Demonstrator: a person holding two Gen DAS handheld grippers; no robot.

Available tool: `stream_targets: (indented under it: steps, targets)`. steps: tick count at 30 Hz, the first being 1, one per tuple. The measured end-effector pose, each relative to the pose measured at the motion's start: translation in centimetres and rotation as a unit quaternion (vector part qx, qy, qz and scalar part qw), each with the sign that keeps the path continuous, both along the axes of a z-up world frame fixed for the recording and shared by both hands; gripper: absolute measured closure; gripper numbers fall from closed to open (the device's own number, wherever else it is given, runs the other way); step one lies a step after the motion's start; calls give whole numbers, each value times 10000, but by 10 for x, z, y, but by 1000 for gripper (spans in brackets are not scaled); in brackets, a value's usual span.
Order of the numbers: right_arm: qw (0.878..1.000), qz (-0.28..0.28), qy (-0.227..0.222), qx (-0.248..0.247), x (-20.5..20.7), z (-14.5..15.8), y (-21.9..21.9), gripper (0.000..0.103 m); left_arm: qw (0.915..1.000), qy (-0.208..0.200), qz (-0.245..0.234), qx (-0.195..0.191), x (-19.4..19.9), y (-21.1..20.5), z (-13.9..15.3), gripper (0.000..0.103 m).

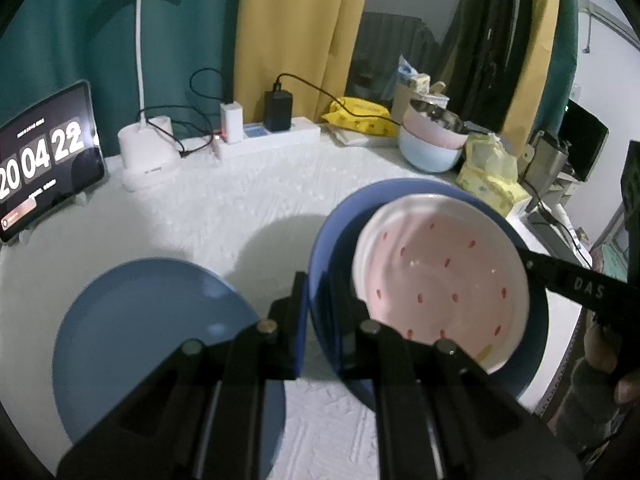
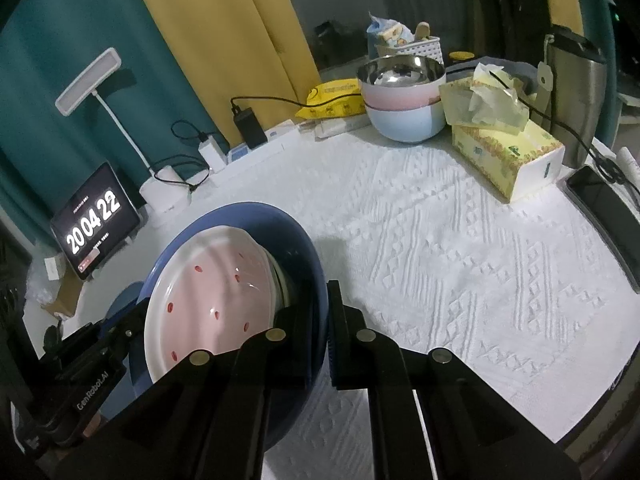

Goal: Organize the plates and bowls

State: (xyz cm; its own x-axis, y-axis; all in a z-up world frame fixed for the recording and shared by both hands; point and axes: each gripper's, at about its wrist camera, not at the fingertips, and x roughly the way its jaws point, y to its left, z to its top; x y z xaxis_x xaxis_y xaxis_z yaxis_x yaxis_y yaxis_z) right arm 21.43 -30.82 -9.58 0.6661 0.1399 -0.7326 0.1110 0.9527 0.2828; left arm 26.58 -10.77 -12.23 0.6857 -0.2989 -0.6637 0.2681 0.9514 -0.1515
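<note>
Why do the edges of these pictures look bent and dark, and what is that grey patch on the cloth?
Left wrist view: fisheye bends the lamp, corners black; the grey patch is the shadow of the lifted blue plate. Right wrist view: same bending, shadow beside the plate, glare inside the steel bowl.

The right gripper [image 2: 320,320] is clamping the rim of a blue bowl [image 2: 296,240] holding a pink plate [image 2: 216,288]. The left gripper [image 2: 116,332] is gripping its far-left side. Stacked bowls [image 2: 404,100] are sitting far on the counter [image 2: 460,260].
</note>
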Motion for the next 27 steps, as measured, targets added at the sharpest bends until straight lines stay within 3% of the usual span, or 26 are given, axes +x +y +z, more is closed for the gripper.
stream_targets:
  steps: [27]
  targets:
    - [9988, 290, -392, 33, 4, 36, 42, 96, 9986, -390, 320, -130, -12, 45, 36, 95]
